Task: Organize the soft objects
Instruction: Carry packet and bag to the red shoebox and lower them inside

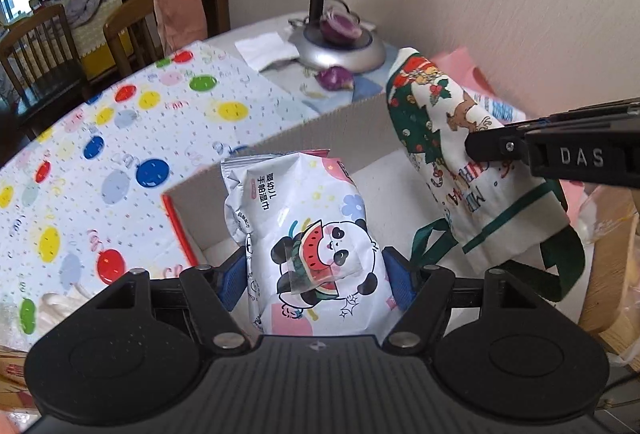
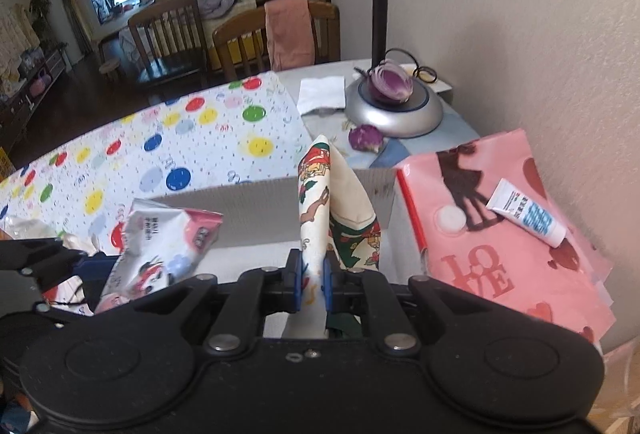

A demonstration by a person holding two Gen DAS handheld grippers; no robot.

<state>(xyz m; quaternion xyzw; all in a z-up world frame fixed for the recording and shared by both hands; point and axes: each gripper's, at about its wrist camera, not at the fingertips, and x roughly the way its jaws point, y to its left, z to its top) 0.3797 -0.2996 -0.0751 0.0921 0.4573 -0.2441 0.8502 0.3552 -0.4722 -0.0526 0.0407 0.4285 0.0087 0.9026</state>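
Observation:
My left gripper (image 1: pixel 316 280) is shut on a white pack of wet wipes (image 1: pixel 304 234) printed with a panda and a watermelon slice, its blue pads pressing both sides. The pack hangs over an open cardboard box (image 1: pixel 288 141). My right gripper (image 2: pixel 312 284) is shut on a folded Christmas-print cloth bag (image 2: pixel 320 193) with green straps, also above the box (image 2: pixel 260 197). In the left wrist view the bag (image 1: pixel 436 137) hangs at the right with the right gripper (image 1: pixel 560 153) clamped on it. In the right wrist view the wipes pack (image 2: pixel 160 250) and the left gripper (image 2: pixel 86 266) sit at the left.
The table carries a cloth with coloured dots (image 1: pixel 120 137). A silver lamp base (image 2: pixel 394 109) holds a purple onion half (image 2: pixel 390 83); another purple piece (image 2: pixel 366 137) lies in front. A pink "LOVE" bag (image 2: pixel 500 234) with a white tube (image 2: pixel 524 213) lies right of the box. Wooden chairs (image 2: pixel 248 37) stand behind.

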